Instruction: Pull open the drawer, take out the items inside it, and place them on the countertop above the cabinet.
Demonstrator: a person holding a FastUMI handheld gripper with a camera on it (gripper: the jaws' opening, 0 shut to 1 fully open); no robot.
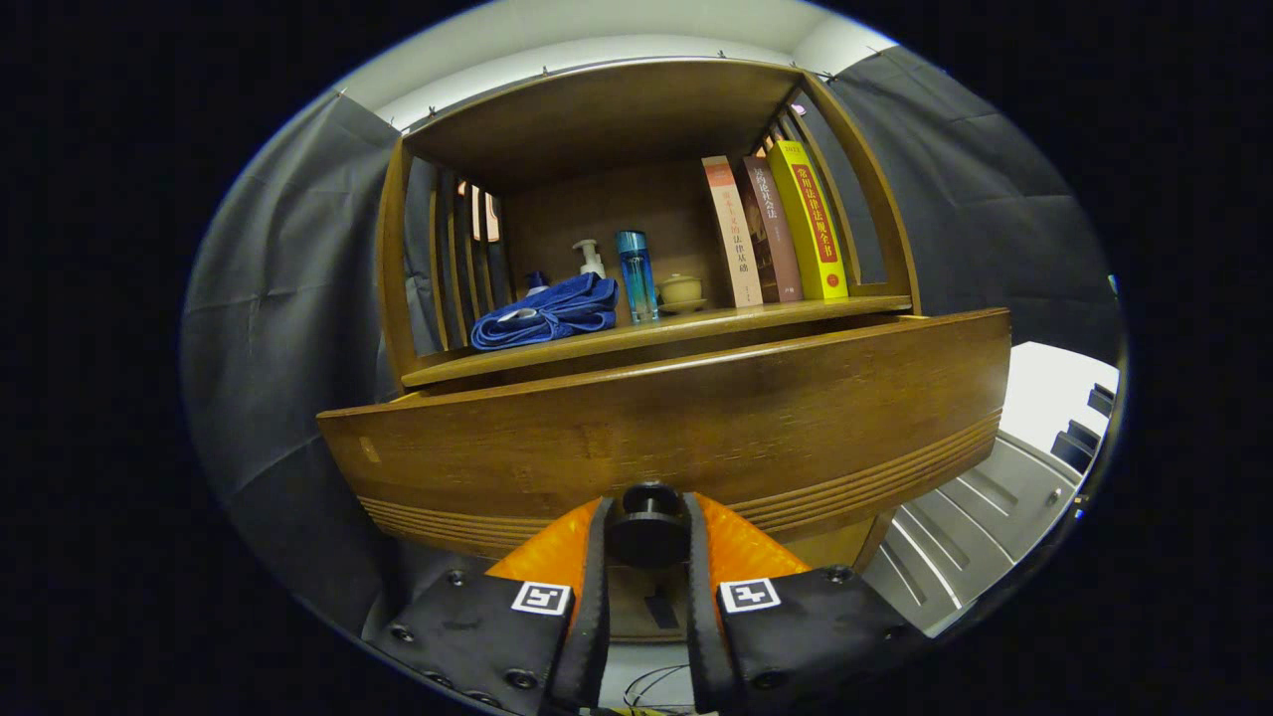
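The drawer (676,418) stands pulled out from the cabinet, its round dark knob (648,525) clamped between both fingers of the gripper (648,542). On the worktop (796,313) above lie a folded blue towel (547,311), bottles, a small cup and three upright books (776,231).

Setting: staged home corner in a recording booth. Evidence: wooden cabinet (656,438) with slatted sides; counter (696,326) carrying upright books (776,231), a pump bottle (590,259), a folded blue towel (547,312), a small lidded cup (681,290); dark cloth walls (288,298) around it.
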